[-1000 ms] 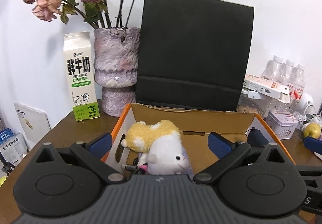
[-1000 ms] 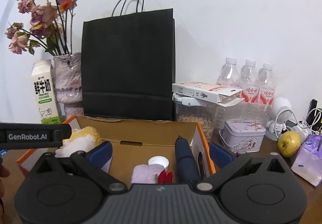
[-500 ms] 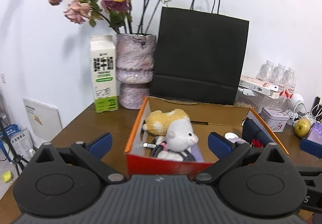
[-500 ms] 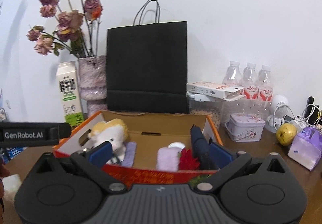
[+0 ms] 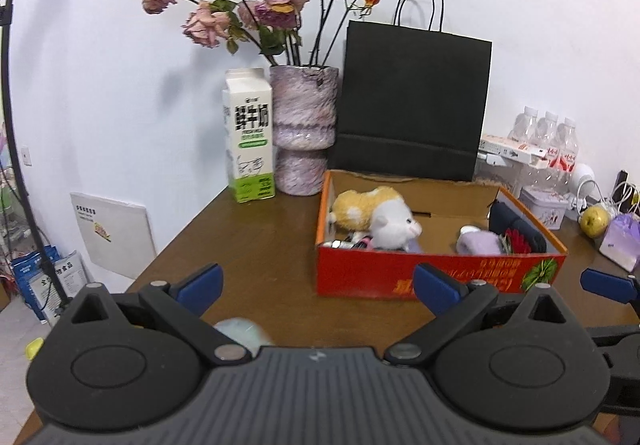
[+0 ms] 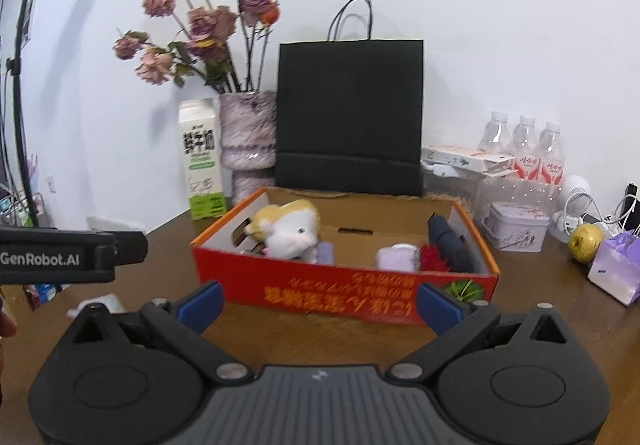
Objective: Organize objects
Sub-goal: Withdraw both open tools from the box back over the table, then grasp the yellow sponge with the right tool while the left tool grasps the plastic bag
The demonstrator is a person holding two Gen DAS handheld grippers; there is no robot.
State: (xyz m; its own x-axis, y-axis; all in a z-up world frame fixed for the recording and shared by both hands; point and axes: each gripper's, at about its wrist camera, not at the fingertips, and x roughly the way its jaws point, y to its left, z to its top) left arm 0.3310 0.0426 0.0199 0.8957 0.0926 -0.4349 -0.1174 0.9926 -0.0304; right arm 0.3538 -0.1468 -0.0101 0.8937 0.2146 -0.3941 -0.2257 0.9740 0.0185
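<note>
- Pulled back from the orange box (image 5: pixel 436 279) compared with a second ago: then hovering right over its contents, now well short of its front wall, with bare table (image 5: pixel 256 245) between.
- Left gripper (image 5: pixel 316 283): jaws spread wide, nothing between them. Right gripper (image 6: pixel 318 299): likewise spread and empty.
- Probably a sign that the last item is dropped off and a reach for the next loose one is coming.
- In the box, at its left end: one plush toy (image 6: pixel 290 231), white and yellow, lying over some small items too jumbled to name.
- At the right end: one lilac roll (image 6: pixel 396 259), one red flower-like piece (image 6: pixel 434 259), one dark folded umbrella-like thing (image 6: pixel 446 241) along the right wall.
- Still outside the box: one pale soft lump (image 5: pixel 240 331) on the table just below the left gripper, blurred; a likely next pick.
- Behind: one milk carton (image 5: pixel 250 137), one vase (image 5: pixel 304 129) of dried roses, one black paper bag (image 5: pixel 412 109), three water bottles (image 6: pixel 524 143), one tin (image 6: pixel 518 231), one pear-like fruit (image 6: pixel 586 243), one purple pouch (image 6: pixel 616 271).
</note>
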